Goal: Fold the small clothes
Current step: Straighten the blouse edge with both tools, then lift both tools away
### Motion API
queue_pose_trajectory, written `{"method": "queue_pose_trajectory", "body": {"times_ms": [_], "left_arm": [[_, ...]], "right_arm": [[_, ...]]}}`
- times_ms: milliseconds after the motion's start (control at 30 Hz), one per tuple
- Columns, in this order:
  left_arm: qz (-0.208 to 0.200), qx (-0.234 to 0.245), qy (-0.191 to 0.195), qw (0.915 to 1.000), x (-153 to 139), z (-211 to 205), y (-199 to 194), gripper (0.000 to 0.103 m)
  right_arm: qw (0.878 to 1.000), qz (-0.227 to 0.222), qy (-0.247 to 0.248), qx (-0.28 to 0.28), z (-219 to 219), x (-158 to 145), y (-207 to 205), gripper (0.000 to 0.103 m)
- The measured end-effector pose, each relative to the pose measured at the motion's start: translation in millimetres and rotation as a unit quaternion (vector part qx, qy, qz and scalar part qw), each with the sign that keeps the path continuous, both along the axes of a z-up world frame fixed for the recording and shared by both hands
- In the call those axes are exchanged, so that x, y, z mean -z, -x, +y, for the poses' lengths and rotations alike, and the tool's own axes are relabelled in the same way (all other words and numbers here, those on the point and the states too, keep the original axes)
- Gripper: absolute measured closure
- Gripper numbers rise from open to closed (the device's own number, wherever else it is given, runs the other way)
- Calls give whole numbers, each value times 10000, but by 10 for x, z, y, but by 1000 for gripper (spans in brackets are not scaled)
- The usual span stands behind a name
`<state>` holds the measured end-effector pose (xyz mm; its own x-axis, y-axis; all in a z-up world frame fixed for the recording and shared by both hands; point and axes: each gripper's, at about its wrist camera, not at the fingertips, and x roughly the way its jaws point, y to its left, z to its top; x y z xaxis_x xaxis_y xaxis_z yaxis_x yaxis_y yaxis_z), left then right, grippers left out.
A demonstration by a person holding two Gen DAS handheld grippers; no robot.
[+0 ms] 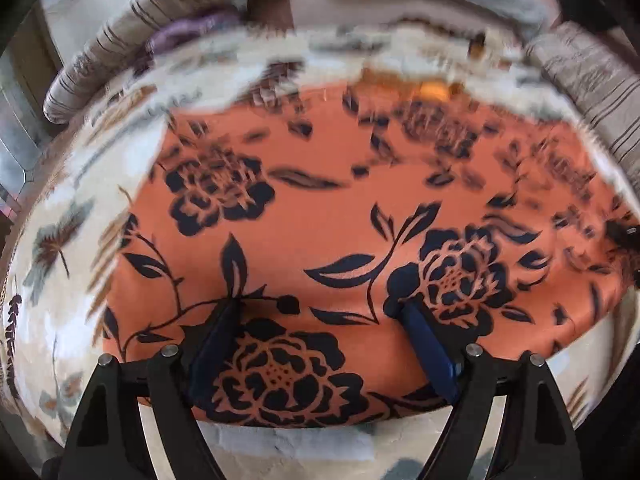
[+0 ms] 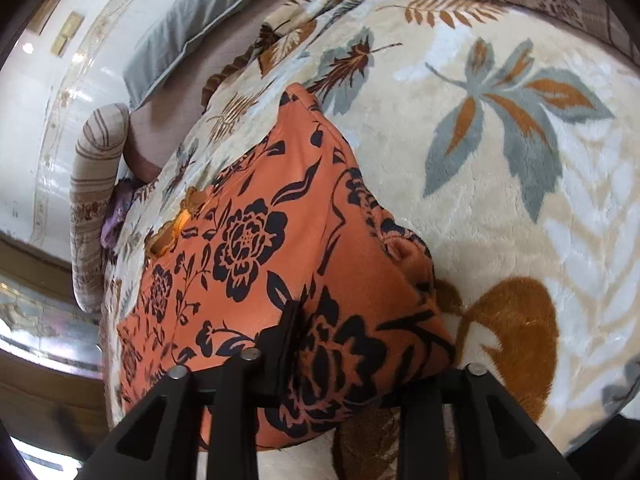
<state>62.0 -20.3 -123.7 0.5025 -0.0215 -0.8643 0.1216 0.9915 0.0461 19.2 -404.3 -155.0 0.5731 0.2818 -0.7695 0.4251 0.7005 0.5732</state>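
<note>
The orange cloth with dark flowers [image 1: 320, 232] is lying flat on the fluffy cream blanket with leaf shapes [image 1: 68, 208], right under the left claw [image 1: 320, 320], whose jaws are standing wide apart with nothing pinched. The right claw [image 2: 340, 344] is pinching a bunched-up edge of the same cloth [image 2: 280, 240]. A striped pillow [image 2: 92, 200] is lying far off to its left

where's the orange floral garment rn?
The orange floral garment lies spread on the cream leaf-print blanket, filling the middle of both wrist views, its near edge at both tongs.
</note>
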Motion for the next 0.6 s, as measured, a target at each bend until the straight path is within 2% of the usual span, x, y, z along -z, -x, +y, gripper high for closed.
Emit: {"method": "queue_pose_trajectory", "body": {"times_ms": [33, 67, 100, 200, 333, 367, 433, 533, 567, 600], "left_arm": [[4, 14, 268, 9996, -130, 56, 15, 18], [-133, 32, 476, 9988, -235, 113, 38, 19], [-409, -5, 652, 9970, -394, 222, 82, 18], [-933, -480, 859, 9908, -702, 685, 143, 18], [-1093, -1819, 1353, 9678, -806, 1606, 180, 18], [-1063, -2243, 1522, 9567, -767, 1908, 206, 18], [-989, -2796, 1634, 9409, -657, 2309, 271, 19], [-889, -3366, 1743, 9211, -448, 2733, 383, 19], [-856, -3499, 1759, 9161, -368, 2804, 407, 19], [-809, -3598, 1743, 9130, -309, 2847, 418, 19]], "right_arm": [[9999, 15, 71, -81, 18, -20, -42, 64], [9998, 39, 162, -138, 36, -44, -71, 71], [9995, 40, 251, -187, 64, -90, -107, 86], [9967, -286, 677, -335, 236, -447, -186, 89], [9817, -1122, 1245, -902, 867, -1204, -367, 89], [9769, -1286, 1335, -1064, 1045, -1339, -401, 89], [9630, -1597, 1515, -1555, 1548, -1589, -462, 89], [9377, -1823, 1756, -2381, 2390, -1729, -498, 89], [9265, -1791, 1840, -2751, 2772, -1671, -517, 89], [9217, -1749, 1867, -2915, 2948, -1613, -524, 90]]}}
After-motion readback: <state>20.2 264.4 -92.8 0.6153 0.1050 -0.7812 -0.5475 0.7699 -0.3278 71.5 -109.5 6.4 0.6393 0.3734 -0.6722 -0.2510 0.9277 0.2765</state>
